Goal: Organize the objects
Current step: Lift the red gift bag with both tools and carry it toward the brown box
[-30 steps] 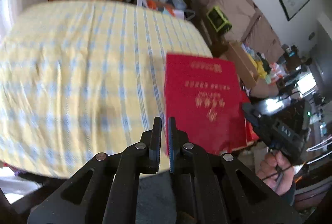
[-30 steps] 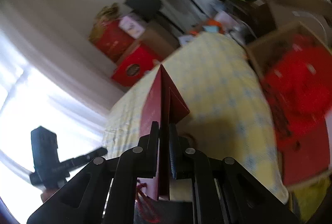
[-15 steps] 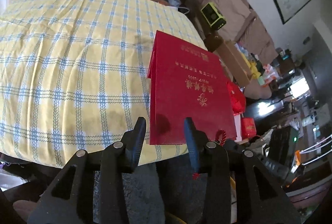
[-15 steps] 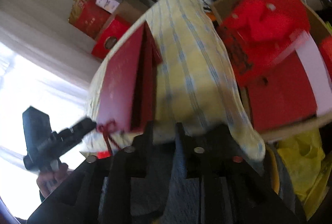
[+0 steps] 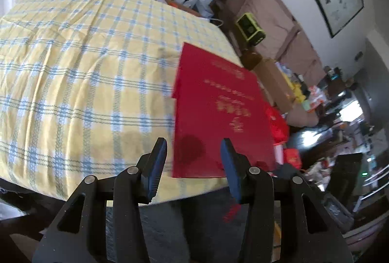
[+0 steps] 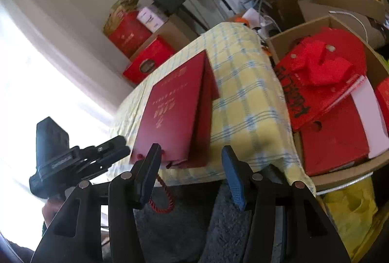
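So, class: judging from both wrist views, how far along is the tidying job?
Done: the flat red gift bag with gold lettering lies on the yellow checked tablecloth. In hand: nothing; the left gripper and right gripper have just been opening, pads clear. Left: red items still fill the cardboard box beside the table.

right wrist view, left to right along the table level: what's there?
left gripper → red folder → checked tablecloth → cardboard box of red items

Red folder (image 5: 218, 114), yellow-blue checked tablecloth (image 5: 85, 73)
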Tool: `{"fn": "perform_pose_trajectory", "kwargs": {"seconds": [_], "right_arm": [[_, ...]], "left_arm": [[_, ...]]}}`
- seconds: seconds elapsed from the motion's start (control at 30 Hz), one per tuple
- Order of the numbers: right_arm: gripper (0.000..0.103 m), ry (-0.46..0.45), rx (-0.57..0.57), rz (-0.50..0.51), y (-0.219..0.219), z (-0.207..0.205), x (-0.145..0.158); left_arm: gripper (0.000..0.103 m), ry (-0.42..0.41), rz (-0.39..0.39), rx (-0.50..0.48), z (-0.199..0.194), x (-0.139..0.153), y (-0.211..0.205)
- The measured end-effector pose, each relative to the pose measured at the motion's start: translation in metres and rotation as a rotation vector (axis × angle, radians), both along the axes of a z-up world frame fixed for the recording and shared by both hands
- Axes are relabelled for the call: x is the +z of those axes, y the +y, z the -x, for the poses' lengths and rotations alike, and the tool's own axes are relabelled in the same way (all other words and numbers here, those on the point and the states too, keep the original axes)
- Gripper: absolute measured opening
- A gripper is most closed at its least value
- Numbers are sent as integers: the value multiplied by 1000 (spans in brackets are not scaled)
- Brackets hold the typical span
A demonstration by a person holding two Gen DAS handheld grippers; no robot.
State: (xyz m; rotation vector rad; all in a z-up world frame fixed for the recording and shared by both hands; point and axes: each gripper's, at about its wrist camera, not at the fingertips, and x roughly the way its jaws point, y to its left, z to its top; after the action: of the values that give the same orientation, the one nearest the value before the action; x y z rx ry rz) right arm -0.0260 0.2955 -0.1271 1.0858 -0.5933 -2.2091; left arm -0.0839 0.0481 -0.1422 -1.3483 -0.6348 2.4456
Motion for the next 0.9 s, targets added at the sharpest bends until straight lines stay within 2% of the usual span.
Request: {"fn": "perform_pose_trajectory", "kwargs": {"seconds": [0.07,0.13,0.17,0.3,0.33,0.43,0.5,0.67,0.9], "right_arm": [[54,9,8,-8,-5,1,-3],[54,-6,9,-24,-10,5,-13],[54,-13,8,-20,-11,5,-16],[54,15,1,-24,-12,5,-15],[53,26,-6,-36,-13,5,-14],[37,49,-17,-58,-12,4,-12],[33,71,-19,-50,-11,3,-8],[31,132,-13,-107,-20,-1,3],[30,184,-45,-130,-15,-5,16]], "left_arm": [[43,7,29,-6,1,-6,6],[43,-6,9,-39,-1,-14,11],[44,19,6,-41,-4,-13,15],[49,31,3,-77,-7,-12,23],[49,32,10,-77,-7,-12,23],[48,41,7,-69,-8,-8,21],[47,60,9,-61,-9,-4,19],[47,131,96,-69,-14,9,29],[47,205,129,-82,-24,31,41]]}}
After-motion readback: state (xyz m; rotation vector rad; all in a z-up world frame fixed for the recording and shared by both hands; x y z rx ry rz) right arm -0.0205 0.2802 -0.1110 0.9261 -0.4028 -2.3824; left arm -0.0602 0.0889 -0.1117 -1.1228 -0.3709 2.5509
